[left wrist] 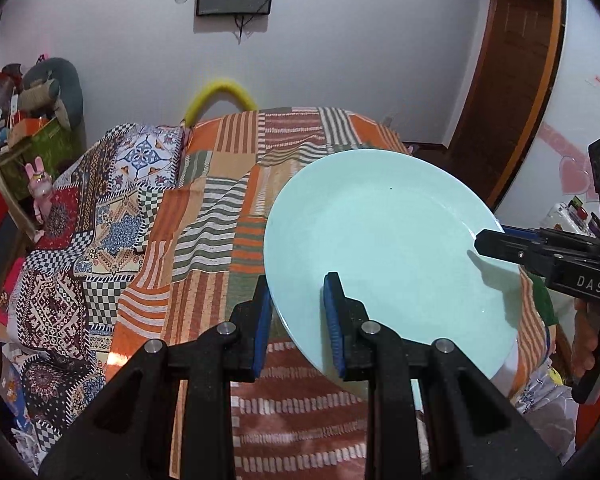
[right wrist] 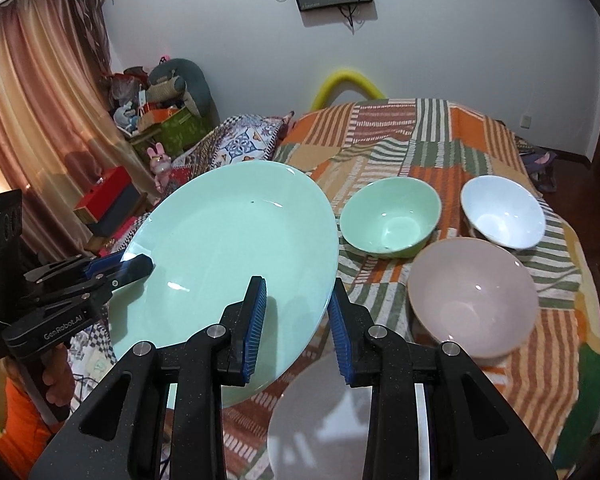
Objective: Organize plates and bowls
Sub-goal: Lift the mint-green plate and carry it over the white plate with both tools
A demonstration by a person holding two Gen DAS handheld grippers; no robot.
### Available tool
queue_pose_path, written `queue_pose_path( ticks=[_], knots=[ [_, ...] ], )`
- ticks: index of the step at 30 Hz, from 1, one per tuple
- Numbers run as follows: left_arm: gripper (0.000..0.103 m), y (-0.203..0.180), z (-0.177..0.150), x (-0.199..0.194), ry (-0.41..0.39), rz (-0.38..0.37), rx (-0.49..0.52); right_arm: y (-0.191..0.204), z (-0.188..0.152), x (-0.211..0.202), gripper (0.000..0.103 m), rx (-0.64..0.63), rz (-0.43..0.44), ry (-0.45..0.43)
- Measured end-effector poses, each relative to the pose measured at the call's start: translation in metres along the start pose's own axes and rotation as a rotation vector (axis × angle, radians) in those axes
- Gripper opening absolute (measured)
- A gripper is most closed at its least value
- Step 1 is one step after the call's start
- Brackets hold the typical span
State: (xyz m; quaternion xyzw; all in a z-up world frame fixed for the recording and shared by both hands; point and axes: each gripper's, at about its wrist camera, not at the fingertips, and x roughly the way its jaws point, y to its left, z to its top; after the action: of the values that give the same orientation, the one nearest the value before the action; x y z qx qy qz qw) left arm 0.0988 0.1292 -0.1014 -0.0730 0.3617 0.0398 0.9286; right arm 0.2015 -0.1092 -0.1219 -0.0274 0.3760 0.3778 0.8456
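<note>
Both grippers straddle the mint plate's (right wrist: pixel 228 248) rim above the patchwork bedspread (left wrist: pixel 204 216): left gripper (left wrist: pixel 298 320) and right gripper (right wrist: pixel 298 326) part-open, whether pinching is unclear. Green bowl (right wrist: pixel 390 218), white bowl (right wrist: pixel 502 212) and pink bowl (right wrist: pixel 472 296) sit close together on the bed; curtain (right wrist: pixel 40 120) hangs leftward.

Two plates (right wrist: pixel 228 240) (right wrist: pixel 312 420), three bowls (right wrist: pixel 390 216) (right wrist: pixel 502 210) (right wrist: pixel 474 296), two grippers (right wrist: pixel 298 320) (left wrist: pixel 298 316).

Plate (right wrist: pixel 228 264) held over bed (right wrist: pixel 480 152), left tool (right wrist: pixel 134 266) and right tool (right wrist: pixel 298 316) on opposite rims; three bowls (right wrist: pixel 390 218) to its right.
</note>
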Motion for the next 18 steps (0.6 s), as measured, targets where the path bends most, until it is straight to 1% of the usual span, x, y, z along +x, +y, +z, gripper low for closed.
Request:
queue_pose_path(
  ticks=[8,18],
  knots=[
    [0.025,-0.032,-0.012,-0.020,-0.014,-0.016,0.037,-0.011,-0.020,-0.028,0.029,0.023,-0.013,-0.036],
    [0.025,-0.061,-0.024,-0.022,0.009,-0.045,0.051,-0.024,-0.041,-0.050,0.029,0.048,-0.041,-0.055]
  ],
)
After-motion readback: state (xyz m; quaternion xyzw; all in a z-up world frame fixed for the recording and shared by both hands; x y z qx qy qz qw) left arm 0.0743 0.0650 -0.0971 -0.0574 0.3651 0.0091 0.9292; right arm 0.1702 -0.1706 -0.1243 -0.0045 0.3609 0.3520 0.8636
